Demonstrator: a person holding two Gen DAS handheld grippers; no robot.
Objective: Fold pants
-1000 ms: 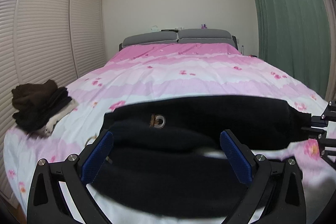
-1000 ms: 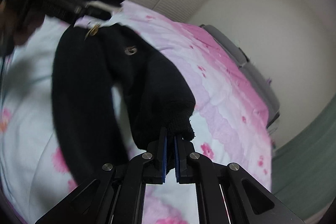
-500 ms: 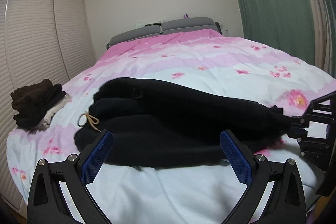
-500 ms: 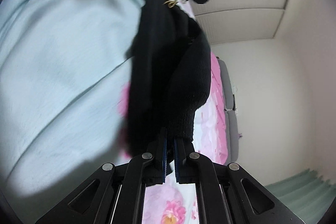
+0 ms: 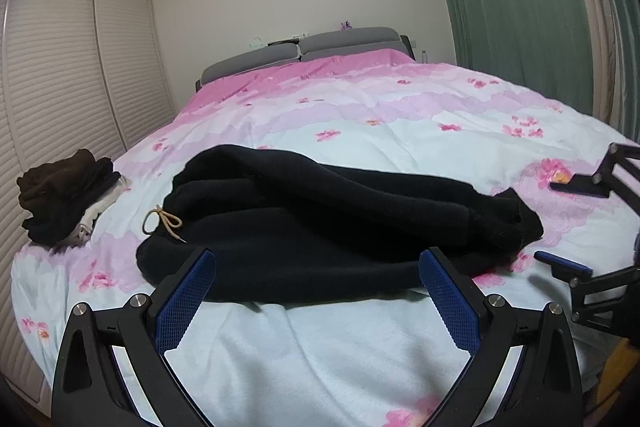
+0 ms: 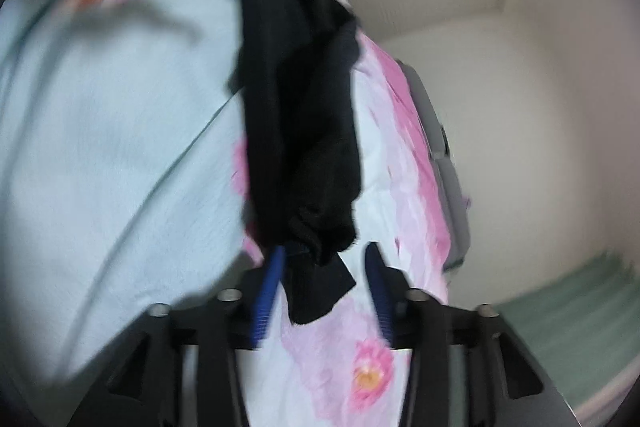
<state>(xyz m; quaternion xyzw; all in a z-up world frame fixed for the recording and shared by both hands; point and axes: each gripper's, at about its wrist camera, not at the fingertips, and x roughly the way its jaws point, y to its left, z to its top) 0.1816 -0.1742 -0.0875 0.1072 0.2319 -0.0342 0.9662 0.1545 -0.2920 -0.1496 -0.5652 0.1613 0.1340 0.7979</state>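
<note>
Black fleece pants [image 5: 320,223] lie folded lengthwise on the bed, waist with a tan drawstring [image 5: 164,223] at the left, cuffs at the right. My left gripper [image 5: 316,299] is open and empty, just in front of the pants' near edge. My right gripper [image 6: 326,279] is open, its jaws spread on either side of the pants' cuff [image 6: 316,267], which lies loose on the cover. The right gripper also shows in the left wrist view [image 5: 572,227], open, at the right of the cuffs. The right wrist view is blurred.
The bed has a pink and pale blue floral cover [image 5: 380,115]. A pile of dark and white clothes [image 5: 64,195] sits at the bed's left edge. Slatted closet doors [image 5: 60,87] stand at the left, a green curtain [image 5: 520,7] at the right, grey pillows [image 5: 304,55] at the head.
My right gripper has opened and let go of the cuff. The pants have settled flat on the bed. My left gripper has drawn back a little and stays open.
</note>
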